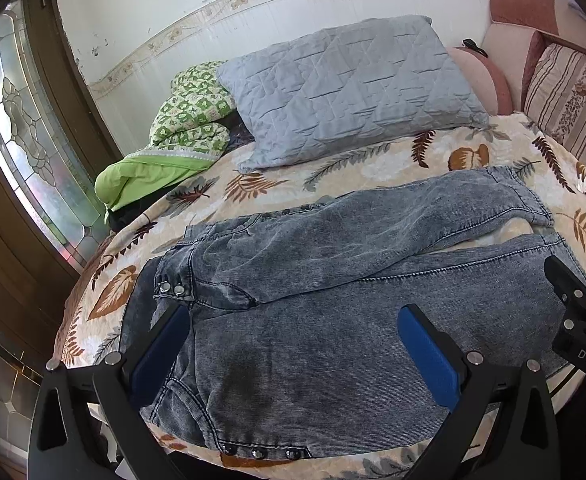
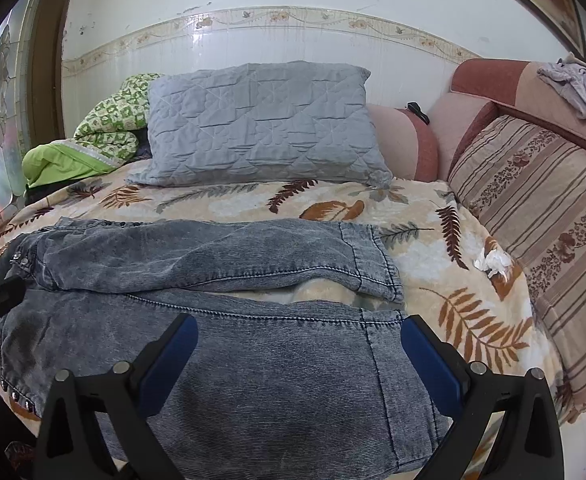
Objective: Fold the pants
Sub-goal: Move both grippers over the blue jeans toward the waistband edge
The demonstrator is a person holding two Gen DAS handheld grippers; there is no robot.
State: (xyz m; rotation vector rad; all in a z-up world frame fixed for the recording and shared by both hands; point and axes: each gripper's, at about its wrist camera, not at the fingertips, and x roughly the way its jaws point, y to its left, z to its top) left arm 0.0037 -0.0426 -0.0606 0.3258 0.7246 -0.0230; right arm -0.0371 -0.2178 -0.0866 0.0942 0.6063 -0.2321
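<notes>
Grey acid-washed jeans (image 1: pixel 333 288) lie spread flat on a leaf-patterned bedspread (image 1: pixel 253 184), waist to the left and the two legs running right with a gap between them. My left gripper (image 1: pixel 293 320) hovers open above the waist and seat area, its blue pads wide apart. My right gripper (image 2: pixel 299 328) hovers open over the near leg of the jeans (image 2: pixel 253 360), close to its cuff. Neither gripper holds any cloth. The right gripper's black body (image 1: pixel 581 320) shows at the right edge of the left wrist view.
A grey quilted pillow (image 2: pixel 261 124) and a green patterned blanket (image 2: pixel 93 136) lie at the back of the bed. A striped cushion (image 2: pixel 541 216) and pink sofa backs stand to the right. A crumpled white tissue (image 2: pixel 493 262) lies near the cushion. A glass door (image 1: pixel 25 128) is on the left.
</notes>
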